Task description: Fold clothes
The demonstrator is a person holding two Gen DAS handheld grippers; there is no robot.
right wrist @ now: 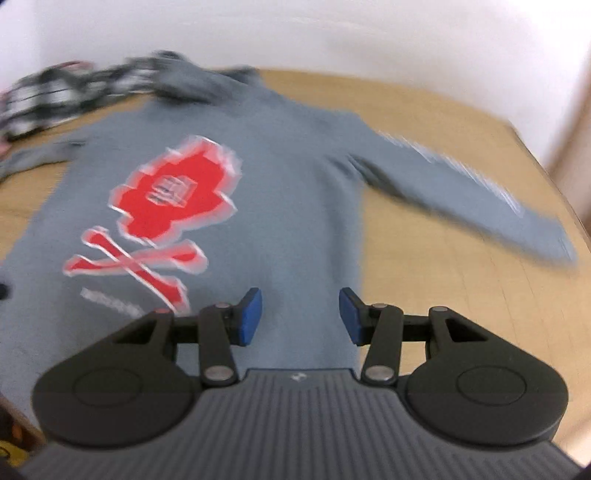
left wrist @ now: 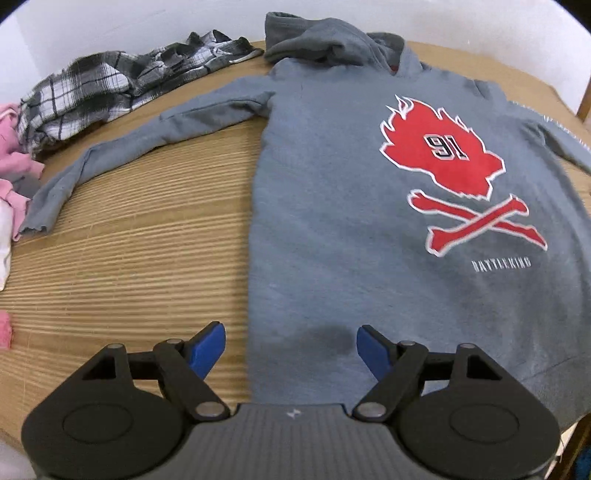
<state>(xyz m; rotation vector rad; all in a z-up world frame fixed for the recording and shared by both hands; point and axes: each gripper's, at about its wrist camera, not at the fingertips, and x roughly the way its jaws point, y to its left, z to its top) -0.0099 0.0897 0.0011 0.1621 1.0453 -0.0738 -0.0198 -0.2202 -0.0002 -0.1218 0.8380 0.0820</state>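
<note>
- Left wrist view: grey hoodie (left wrist: 332, 221) lies flat, front up, on the wooden bench (left wrist: 129, 266), sleeves spread, red skull-and-crossbones print (left wrist: 443, 158) on the chest.
- Left gripper (left wrist: 290, 347) released, empty, above the hoodie's hem edge.
- Right gripper (right wrist: 300, 317) released, empty, over the hoodie's lower side.
- Right wrist view is motion-blurred; print lettering unreadable.
- Plaid shirt (left wrist: 110, 88) and pink garment (left wrist: 14, 162) lie crumpled beyond the hoodie's sleeve.
- White wall (left wrist: 110, 22) behind the hoodie.
</note>
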